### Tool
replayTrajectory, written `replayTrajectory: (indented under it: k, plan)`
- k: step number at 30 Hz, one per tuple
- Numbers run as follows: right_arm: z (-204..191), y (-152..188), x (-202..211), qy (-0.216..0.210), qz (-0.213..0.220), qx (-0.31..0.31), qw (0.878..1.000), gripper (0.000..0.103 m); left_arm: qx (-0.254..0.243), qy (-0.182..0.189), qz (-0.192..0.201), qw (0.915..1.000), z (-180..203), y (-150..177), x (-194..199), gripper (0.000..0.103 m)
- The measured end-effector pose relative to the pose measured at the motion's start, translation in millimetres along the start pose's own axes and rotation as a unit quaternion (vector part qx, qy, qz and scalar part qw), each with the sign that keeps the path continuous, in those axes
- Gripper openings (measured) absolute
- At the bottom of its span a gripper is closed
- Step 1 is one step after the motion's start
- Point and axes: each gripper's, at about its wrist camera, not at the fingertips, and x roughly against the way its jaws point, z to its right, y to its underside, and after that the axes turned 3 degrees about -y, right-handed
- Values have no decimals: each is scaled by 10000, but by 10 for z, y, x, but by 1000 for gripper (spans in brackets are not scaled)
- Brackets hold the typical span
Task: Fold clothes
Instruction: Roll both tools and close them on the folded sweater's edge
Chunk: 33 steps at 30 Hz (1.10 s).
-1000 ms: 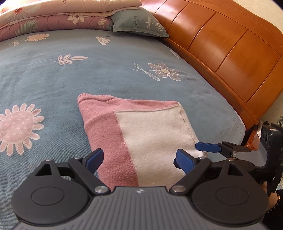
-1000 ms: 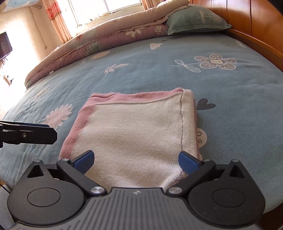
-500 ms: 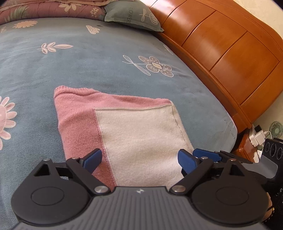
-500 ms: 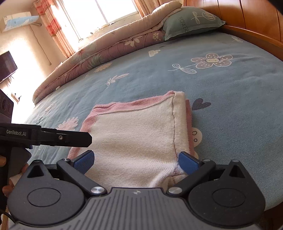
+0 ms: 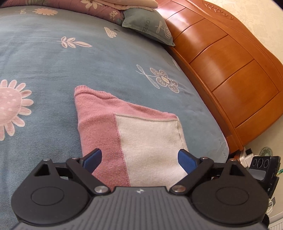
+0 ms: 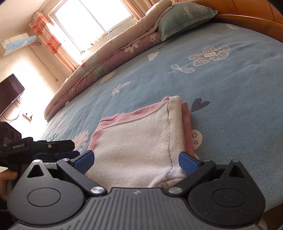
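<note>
Bed point(image 5: 53, 62) w/ blue flowered sheet fills both views. Wood headboard point(image 5: 230, 70) runs along its 2–3 o'clock side in left wrist view. Rolled quilt point(image 6: 99, 67) lies along far edge, 11–12 o'clock in right wrist view, w/ grey-green pillow point(image 6: 185, 17) against its end at 1 o'clock. Window point(image 6: 92, 16) w/ curtains sits behind at 11 o'clock; dark TV point(image 6: 8, 93) on wall at 9 o'clock.

Folded garment point(image 5: 141, 141), pink w/ cream panel, lies flat on sheet near bed's near edge, dead centre low in both views. Cream layer is on top; pink shows along its far and left sides. In right wrist view a pink layer peeks out under the right edge.

Left gripper point(image 5: 139, 159): jaws spread wide, nothing between them, just above garment's near edge. Right gripper point(image 6: 136, 161): same, wide apart, empty, over near edge. Each gripper shows in the other's view, at 4 and 8 o'clock. Hand point(image 6: 7, 177) partly visible at 8 o'clock in right wrist view.
</note>
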Motion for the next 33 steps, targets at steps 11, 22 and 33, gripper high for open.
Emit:
replayTrajectory:
  k: [11, 22, 33]
  plan:
    - [763, -245, -282, -604, -598, -1631, 9829, 103, 1414, 536, -379, 9878, -682, 143, -162, 93]
    - [742, -445, -759, -809, -1061, -1573, 9785, 103, 1536, 1023, -718, 9802, -750, -17, -686, 94]
    - [736, -270, -622, -1235, -1489, -1735, 9657, 103, 1606, 1463, -872, 9722, -812, 121, -619, 98]
